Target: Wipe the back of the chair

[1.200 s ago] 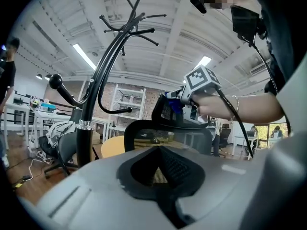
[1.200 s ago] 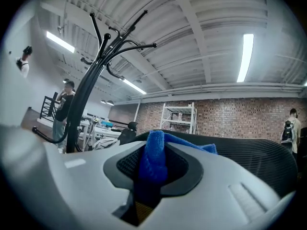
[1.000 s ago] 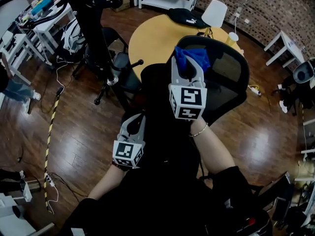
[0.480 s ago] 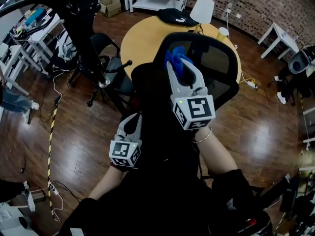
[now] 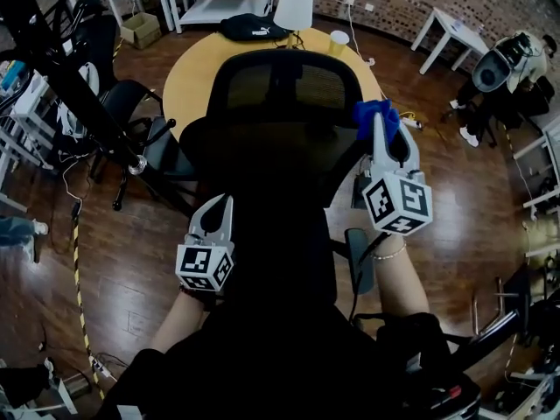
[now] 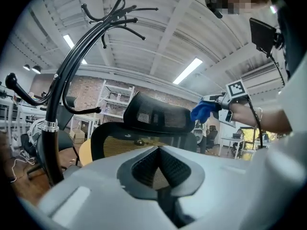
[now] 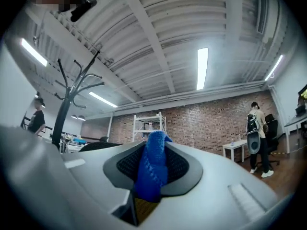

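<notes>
A black mesh office chair (image 5: 282, 94) with a headrest stands in front of me, its back towards me. My right gripper (image 5: 386, 131) is shut on a blue cloth (image 5: 374, 115) held at the right edge of the chair's upper back. The right gripper view shows the blue cloth (image 7: 153, 169) pinched between the jaws. My left gripper (image 5: 216, 210) hangs lower at the chair's left side, shut with nothing in it. From the left gripper view the chair (image 6: 152, 123) rises ahead, with the cloth (image 6: 203, 111) and right gripper (image 6: 224, 102) at its right.
A round wooden table (image 5: 188, 73) stands behind the chair with a black bag (image 5: 247, 27) and a yellow cup (image 5: 338, 41). A black coat stand (image 5: 83, 103) and another black chair (image 5: 131, 116) are at the left. White tables and shelving line the back. A person (image 7: 255, 128) stands far off.
My right gripper with the blue cloth has swept from the upper left of the chair's back across to its right edge. The left gripper has stayed low at the left.
</notes>
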A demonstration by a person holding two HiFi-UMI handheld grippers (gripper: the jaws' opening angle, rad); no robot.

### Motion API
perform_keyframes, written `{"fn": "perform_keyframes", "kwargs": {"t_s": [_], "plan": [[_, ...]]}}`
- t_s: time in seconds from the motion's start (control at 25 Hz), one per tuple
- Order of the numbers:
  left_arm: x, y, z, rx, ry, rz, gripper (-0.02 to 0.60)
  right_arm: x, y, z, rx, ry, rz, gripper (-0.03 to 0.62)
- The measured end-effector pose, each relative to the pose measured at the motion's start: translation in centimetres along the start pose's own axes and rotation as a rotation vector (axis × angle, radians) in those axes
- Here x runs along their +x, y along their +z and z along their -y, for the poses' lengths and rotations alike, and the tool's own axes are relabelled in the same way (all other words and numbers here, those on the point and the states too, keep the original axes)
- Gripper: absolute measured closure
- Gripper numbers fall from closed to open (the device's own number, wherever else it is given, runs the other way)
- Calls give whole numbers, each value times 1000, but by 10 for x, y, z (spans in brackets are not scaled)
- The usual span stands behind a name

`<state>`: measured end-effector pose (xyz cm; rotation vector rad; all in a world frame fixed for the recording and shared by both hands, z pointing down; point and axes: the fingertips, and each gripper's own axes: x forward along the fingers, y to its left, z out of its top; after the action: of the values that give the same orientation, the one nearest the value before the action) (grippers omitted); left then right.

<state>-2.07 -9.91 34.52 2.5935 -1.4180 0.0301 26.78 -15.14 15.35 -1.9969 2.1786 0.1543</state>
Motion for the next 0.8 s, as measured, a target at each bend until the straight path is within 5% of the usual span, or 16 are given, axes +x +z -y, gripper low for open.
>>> {"fn": "perform_keyframes", "kwargs": {"t_s": [0.52, 0.8], "plan": [[-11, 4, -20, -9, 59, -1, 574, 60, -83, -29, -363, -105, -99, 505], [-27, 10, -37, 7, 104, 7, 574, 90, -102, -97, -305, 60, -96, 505]]}}
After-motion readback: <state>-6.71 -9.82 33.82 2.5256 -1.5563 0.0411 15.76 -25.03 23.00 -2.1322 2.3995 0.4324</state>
